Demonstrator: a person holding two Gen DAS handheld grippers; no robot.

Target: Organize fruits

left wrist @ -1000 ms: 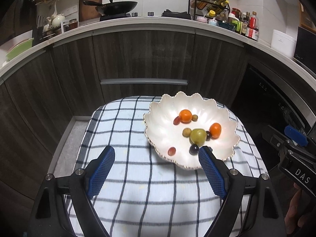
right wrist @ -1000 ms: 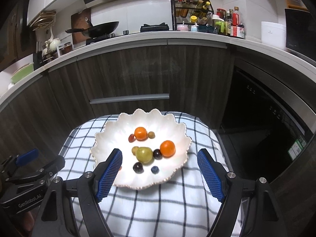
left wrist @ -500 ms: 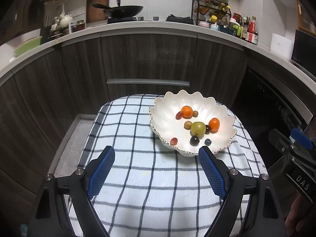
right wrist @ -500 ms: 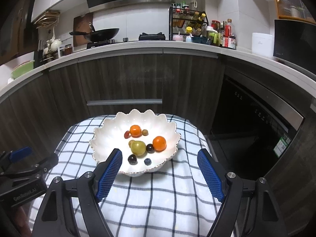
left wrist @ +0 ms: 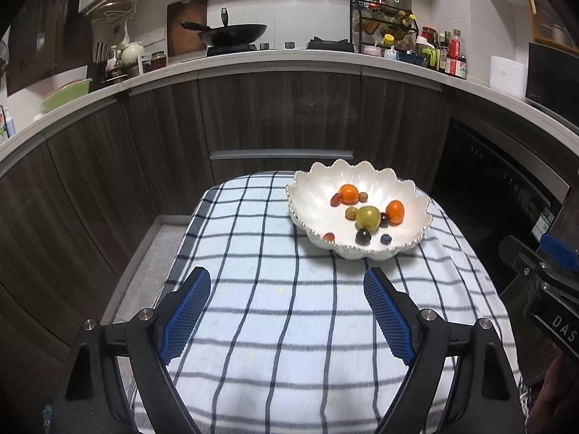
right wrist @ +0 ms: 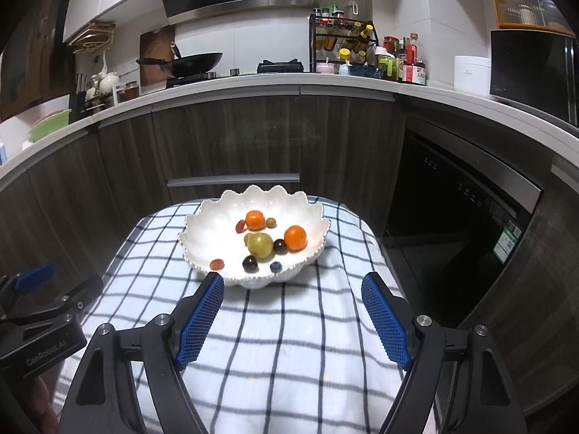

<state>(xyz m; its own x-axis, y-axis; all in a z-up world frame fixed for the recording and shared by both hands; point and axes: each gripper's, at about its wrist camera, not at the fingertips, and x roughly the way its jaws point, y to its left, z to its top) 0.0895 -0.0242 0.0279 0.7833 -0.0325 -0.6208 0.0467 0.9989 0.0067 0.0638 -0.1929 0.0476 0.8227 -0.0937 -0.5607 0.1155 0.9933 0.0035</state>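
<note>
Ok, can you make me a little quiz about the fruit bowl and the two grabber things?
1. True or false: the left gripper is holding a fruit.
2. Which is the biggest fruit in the white scalloped bowl? A: green fruit; B: blueberry; C: red grape by the near rim.
3. Fill in: the bowl sits on a blue and white ______ cloth.

Key
1. False. Its jaws stand open over the cloth, with nothing between them; the right gripper is open and empty too.
2. A.
3. Checked.
</note>
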